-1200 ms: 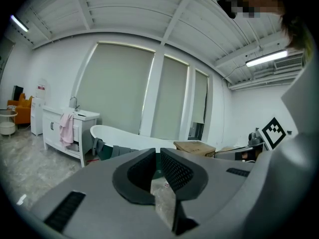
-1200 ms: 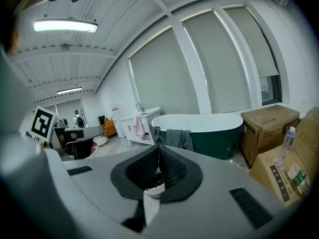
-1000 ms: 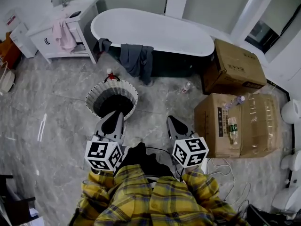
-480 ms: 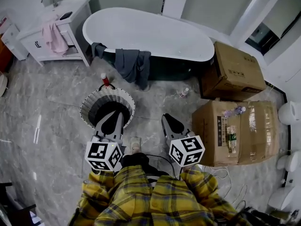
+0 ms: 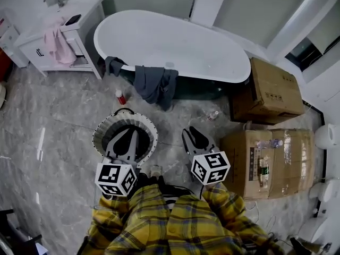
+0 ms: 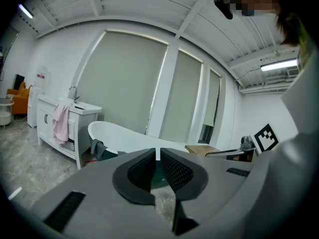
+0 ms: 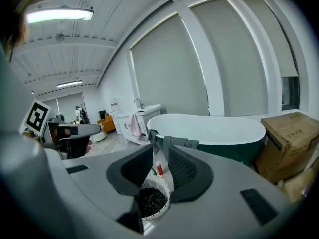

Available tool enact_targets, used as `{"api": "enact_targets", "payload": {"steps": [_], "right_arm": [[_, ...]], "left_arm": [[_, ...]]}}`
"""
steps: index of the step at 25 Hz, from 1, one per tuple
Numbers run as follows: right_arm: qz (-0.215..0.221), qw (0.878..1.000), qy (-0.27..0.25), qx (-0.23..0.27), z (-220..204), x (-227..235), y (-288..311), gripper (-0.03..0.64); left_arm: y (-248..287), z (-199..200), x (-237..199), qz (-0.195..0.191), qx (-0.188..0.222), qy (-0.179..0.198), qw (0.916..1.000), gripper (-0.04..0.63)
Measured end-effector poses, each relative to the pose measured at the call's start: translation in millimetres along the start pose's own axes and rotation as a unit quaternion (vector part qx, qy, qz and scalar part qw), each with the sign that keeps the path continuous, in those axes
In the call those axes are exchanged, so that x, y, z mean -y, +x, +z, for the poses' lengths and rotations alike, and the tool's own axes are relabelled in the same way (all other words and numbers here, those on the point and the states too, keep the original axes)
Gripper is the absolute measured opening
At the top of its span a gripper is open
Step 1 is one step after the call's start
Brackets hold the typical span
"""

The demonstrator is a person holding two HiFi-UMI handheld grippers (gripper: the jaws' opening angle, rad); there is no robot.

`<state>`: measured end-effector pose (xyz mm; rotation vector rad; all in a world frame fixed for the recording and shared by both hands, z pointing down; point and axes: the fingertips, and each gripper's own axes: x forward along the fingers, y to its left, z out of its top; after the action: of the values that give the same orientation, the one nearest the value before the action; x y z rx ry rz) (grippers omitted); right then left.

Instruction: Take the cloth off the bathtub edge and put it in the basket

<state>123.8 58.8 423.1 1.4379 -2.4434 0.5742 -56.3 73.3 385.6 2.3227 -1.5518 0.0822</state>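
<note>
Cloth, dark grey, hangs over near rim of tub; smaller dark rag on the rim just left of it. Basket on floor in front of tub, red bottle betw. the two. L gripper over basket in head view, fingers pressed together, nothing in them. R gripper just right of basket: fingers at a narrow gap, just been opening, nothing betw. them, basket + bottle seen beyond. Both grippers well apart from cloth. Cardboard boxes at right.
</note>
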Motion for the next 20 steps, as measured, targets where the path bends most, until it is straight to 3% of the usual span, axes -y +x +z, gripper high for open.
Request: {"api": "enact_targets", "payload": {"steps": [11,20], "right_arm": [[0.014,0.999,-0.007,-0.037,4,27,101,0.171],[0.062,0.995,-0.024,-0.069,8,64,183,0.202]], "left_arm": [[40,2,-56,0.035,-0.017,-0.009,0.9992,0.04],[86,-3,-81,0.085,-0.028,-0.023,0.9957,0.041]]}}
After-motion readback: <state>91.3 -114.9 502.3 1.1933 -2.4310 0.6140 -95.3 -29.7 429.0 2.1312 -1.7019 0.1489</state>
